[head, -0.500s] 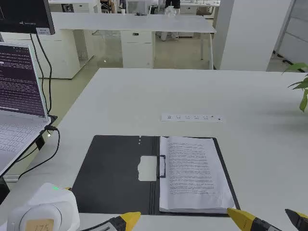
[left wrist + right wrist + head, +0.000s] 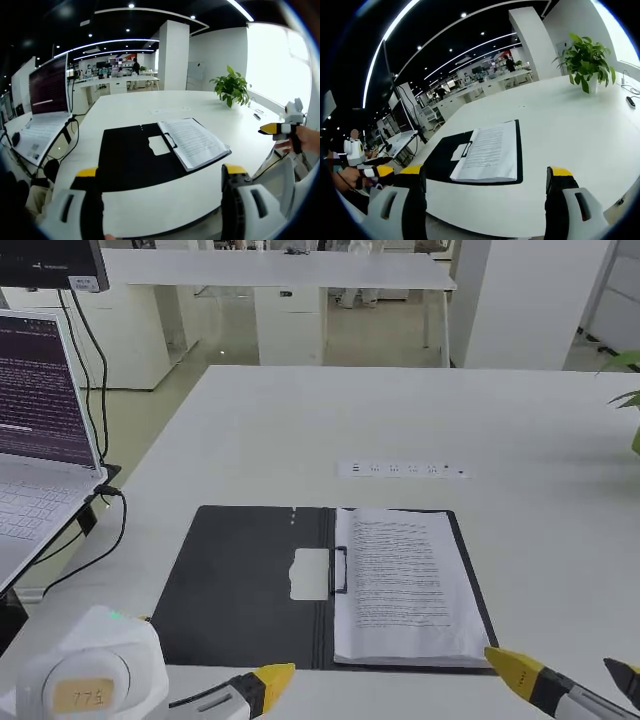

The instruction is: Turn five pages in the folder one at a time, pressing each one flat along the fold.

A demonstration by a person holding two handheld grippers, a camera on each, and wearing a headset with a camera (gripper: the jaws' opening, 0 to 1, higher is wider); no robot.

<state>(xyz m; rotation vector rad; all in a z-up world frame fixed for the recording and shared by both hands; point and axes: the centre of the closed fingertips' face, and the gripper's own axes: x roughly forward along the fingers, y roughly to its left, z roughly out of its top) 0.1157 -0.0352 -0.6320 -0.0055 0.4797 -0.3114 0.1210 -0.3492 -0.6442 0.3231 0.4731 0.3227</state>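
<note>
Tongs agape, empty, left gripper (image 2: 160, 171), right gripper (image 2: 486, 171)

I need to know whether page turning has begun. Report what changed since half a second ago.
Nothing was taken hold of or let go. The head view's shift is the camera's own. The folder stays open on the table, its pages stacked flat on the right half, untouched. The left gripper and right gripper stay short of its near edge, jaws open and empty.
</note>
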